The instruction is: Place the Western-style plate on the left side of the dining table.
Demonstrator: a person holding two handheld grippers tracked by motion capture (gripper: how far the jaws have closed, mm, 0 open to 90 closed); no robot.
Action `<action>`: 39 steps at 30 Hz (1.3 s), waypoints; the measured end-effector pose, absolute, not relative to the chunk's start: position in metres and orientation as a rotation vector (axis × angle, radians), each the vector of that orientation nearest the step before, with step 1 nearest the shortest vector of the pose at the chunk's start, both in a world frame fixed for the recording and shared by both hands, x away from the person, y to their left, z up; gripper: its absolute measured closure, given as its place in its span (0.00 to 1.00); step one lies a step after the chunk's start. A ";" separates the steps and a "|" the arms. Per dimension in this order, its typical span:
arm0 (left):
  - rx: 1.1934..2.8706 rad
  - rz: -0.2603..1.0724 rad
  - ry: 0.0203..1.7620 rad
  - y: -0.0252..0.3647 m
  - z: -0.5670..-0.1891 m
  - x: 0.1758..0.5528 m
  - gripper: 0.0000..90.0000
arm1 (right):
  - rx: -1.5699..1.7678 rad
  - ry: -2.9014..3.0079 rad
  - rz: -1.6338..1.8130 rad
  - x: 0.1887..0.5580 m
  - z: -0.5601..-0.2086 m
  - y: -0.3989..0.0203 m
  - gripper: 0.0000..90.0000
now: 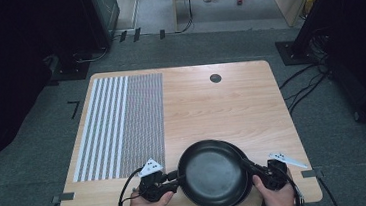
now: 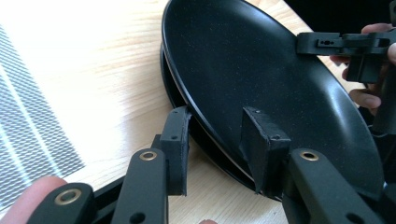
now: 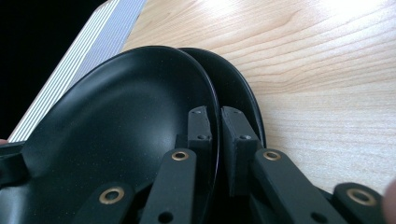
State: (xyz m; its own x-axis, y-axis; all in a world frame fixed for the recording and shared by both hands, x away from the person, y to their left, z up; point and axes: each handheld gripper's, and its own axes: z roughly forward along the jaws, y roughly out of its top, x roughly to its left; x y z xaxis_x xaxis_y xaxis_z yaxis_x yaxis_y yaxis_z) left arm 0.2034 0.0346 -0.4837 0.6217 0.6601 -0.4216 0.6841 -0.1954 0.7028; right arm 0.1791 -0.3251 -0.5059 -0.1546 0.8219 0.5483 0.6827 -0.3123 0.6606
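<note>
Two black plates lie stacked and slightly offset near the table's front edge, the top plate point(image 1: 212, 173) over the lower plate point(image 1: 244, 154). My left gripper point(image 1: 175, 176) is at their left rim. In the left gripper view it point(image 2: 215, 121) is open, its jaws astride the rim of the top plate point(image 2: 261, 70), with the lower plate point(image 2: 169, 88) just beneath. My right gripper point(image 1: 252, 169) is at the right rim. In the right gripper view it point(image 3: 217, 114) is shut on the thin edge of the top plate point(image 3: 126, 116), beside the lower plate point(image 3: 238, 88).
A striped and meshed mat point(image 1: 117, 124) covers the left part of the wooden table point(image 1: 231, 104). A dark round grommet point(image 1: 215, 78) sits at the back. The front edge lies just below the plates. Cables run over the floor at the right.
</note>
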 end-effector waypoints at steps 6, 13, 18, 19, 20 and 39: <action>1.871 -0.036 1.085 0.039 -0.483 0.202 0.74 | 1.972 1.732 1.487 0.179 -0.509 -0.323 0.91; 1.835 -0.059 1.128 0.039 -0.483 0.201 0.77 | 2.089 1.637 1.601 0.179 -0.515 -0.328 0.94; 1.816 -0.073 1.142 0.040 -0.484 0.202 0.79 | 2.187 1.553 1.647 0.178 -0.516 -0.329 0.96; 1.815 -0.072 1.146 0.040 -0.484 0.202 0.79 | 2.198 1.540 1.664 0.177 -0.516 -0.330 0.96; 1.815 -0.072 1.146 0.040 -0.484 0.202 0.79 | 2.198 1.540 1.664 0.177 -0.516 -0.330 0.96; 1.789 -0.076 1.181 0.042 -0.483 0.203 0.83 | 2.129 1.548 1.676 0.174 -0.507 -0.328 0.97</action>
